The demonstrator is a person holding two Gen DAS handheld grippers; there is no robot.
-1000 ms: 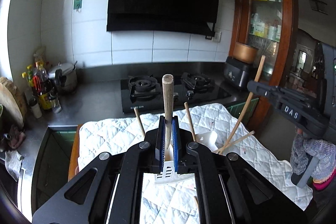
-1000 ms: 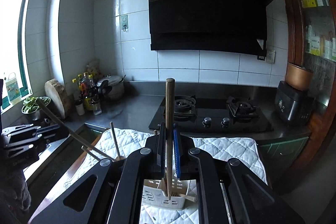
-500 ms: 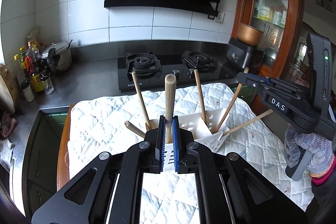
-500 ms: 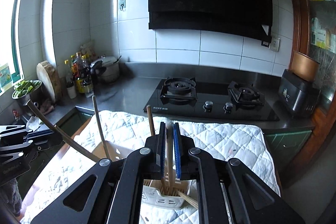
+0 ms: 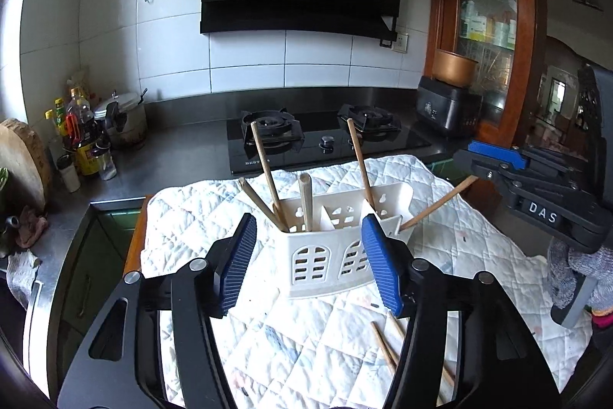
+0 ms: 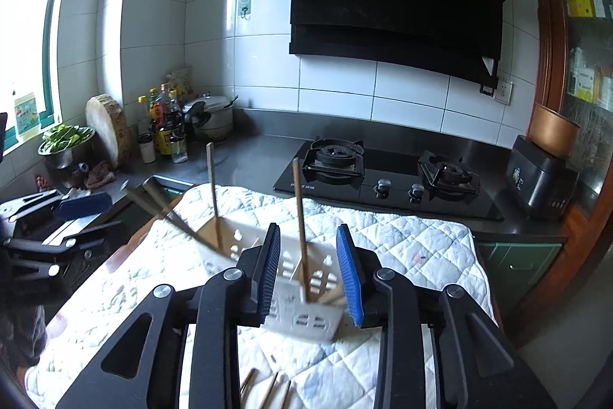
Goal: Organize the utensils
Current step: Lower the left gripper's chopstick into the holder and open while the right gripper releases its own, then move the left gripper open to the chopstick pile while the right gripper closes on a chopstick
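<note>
Both tongs, left (image 5: 306,255) and right (image 6: 309,273), newly spread wide, empty, utensils released into caddy (image 5: 325,255).

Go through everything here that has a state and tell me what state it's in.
Left tongs: open, empty.
Right tongs: open, empty.
White slotted plastic utensil caddy: upright on quilted cloth, holding wooden-handled utensils.
Loose wooden chopsticks: lying on cloth, not sorted.
Black gas stove burners: unlit.
</note>
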